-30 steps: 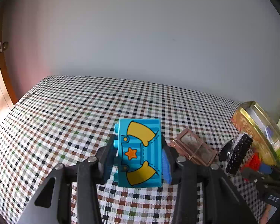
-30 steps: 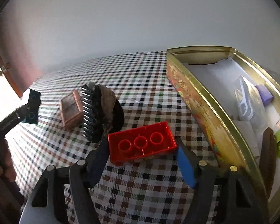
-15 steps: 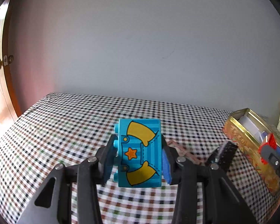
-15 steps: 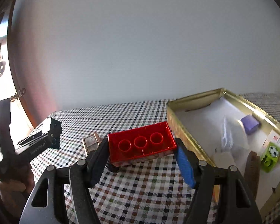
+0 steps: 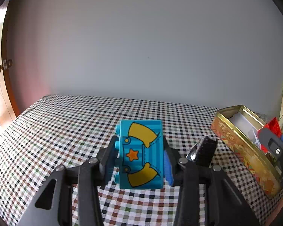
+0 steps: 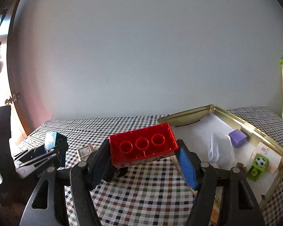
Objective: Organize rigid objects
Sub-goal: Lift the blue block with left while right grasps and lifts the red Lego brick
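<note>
Two glossy plastic bricks held above the checked-cloth counter (image 5: 66, 128).
Left hand-held gripper (image 5: 139, 158) clamps a studded turquoise printed brick (image 5: 141, 154); right hand-held gripper (image 6: 143, 150) clamps a hollow red rectangular brick (image 6: 143, 146), beside the open gold metal tin (image 6: 188, 114) to its right.

Right gripper (image 6: 144, 151) is clamping a red rectangular plastic brick (image 6: 143, 144), hollow underside facing the camera, above the checkered tablecloth (image 6: 141, 194). Gold metal tin (image 6: 186, 115) is sitting right, holding a purple cube (image 6: 237, 137) and green football block (image 6: 258, 166).
</note>
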`<state>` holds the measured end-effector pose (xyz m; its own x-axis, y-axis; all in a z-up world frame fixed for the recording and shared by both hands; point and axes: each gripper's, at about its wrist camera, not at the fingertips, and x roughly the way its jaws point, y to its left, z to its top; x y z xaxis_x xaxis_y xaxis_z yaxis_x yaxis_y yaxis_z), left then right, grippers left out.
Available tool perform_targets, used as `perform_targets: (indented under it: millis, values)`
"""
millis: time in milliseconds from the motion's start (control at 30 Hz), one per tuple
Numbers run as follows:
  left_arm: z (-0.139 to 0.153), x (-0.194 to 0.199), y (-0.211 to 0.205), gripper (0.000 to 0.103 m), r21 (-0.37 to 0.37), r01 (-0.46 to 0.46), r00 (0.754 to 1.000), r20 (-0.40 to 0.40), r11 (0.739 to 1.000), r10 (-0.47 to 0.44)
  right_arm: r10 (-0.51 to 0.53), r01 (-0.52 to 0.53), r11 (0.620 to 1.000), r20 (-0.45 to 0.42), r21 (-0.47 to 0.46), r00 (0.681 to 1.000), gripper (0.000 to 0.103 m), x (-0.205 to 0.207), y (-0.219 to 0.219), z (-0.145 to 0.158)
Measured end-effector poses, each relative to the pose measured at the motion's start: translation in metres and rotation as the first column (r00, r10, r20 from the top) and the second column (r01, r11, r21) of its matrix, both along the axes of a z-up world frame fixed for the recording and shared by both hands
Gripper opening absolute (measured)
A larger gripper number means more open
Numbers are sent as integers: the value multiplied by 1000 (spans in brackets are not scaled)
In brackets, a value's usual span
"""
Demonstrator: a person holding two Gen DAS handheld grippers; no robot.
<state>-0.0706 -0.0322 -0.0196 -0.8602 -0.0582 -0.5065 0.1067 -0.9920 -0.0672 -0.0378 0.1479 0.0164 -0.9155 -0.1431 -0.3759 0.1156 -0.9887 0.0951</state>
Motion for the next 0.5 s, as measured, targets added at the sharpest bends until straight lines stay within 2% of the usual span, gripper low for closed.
perform_targets:
  millis: [233, 500]
  values:
    - [1, 4, 14, 42, -17, -2, 1000, -18, 1000, 2, -31, 36, 998, -80, 55, 996, 70, 11, -3, 7]
    - [0, 5, 29, 42, -18, 3, 1000, -26, 1000, -4, -47, 56, 995, -119, 77, 992, 70, 21, 6, 10]
